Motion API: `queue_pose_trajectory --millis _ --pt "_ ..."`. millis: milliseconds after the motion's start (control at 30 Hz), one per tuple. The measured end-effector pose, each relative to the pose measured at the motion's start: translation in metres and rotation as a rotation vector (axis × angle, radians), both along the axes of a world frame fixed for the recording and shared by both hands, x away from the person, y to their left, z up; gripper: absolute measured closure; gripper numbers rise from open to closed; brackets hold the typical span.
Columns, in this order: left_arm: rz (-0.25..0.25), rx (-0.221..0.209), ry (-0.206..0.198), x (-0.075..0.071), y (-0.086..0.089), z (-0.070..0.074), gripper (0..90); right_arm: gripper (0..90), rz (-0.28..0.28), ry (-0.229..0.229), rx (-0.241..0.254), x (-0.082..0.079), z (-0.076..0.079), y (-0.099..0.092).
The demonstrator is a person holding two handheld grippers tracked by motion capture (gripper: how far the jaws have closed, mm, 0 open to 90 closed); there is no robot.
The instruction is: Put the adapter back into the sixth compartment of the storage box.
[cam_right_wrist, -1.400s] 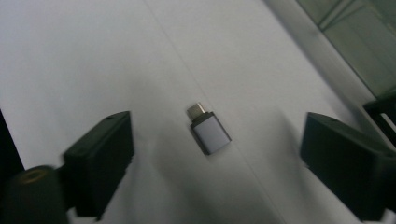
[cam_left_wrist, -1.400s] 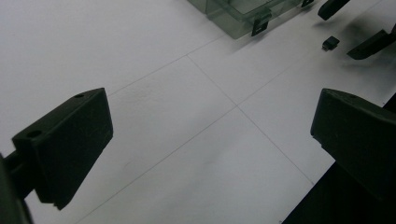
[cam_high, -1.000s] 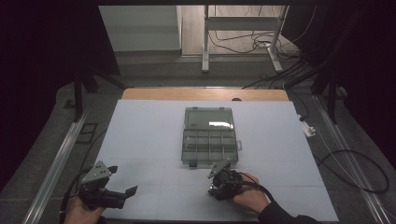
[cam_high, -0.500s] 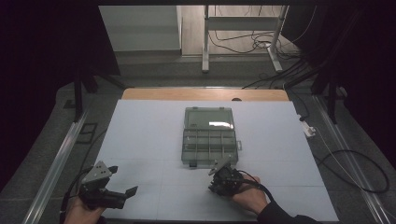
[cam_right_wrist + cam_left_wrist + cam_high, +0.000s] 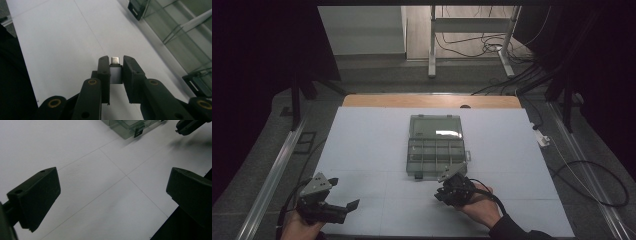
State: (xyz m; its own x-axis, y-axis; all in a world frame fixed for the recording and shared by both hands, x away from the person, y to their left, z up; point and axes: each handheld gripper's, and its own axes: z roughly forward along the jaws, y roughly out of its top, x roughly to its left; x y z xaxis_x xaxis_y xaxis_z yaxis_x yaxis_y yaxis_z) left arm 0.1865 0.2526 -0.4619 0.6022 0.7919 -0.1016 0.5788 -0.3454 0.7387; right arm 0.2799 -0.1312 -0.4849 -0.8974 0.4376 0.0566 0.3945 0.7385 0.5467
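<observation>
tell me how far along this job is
Done: the right gripper, whose jaws have just been closing, has a small grey adapter with a metal plug clamped between them. In hand: it holds the adapter beside the clear compartment box. Left: placing it in a compartment. The left gripper waits open over the white table.

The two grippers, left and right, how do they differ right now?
The left gripper has its jaws spread wide with nothing but bare white table between them; the right gripper has just been closing and now pinches a small grey adapter with a metal plug. The left gripper sits at the table's near left corner, far from the clear compartment box; the right gripper is just at its near edge. Both are hand-held with black jaws.
</observation>
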Motion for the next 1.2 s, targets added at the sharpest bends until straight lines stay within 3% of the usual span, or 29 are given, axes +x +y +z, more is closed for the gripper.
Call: queue_pose_trajectory --millis 500,1200 --pt "0.001 0.0 0.002 0.0 0.0 0.0 0.3 75.5 -0.037 -0.008 0.093 0.012 0.014 -0.002" --pt "0.001 -0.008 0.003 0.0 0.001 0.0 0.4 75.5 -0.085 -0.03 0.162 0.035 0.024 0.007"
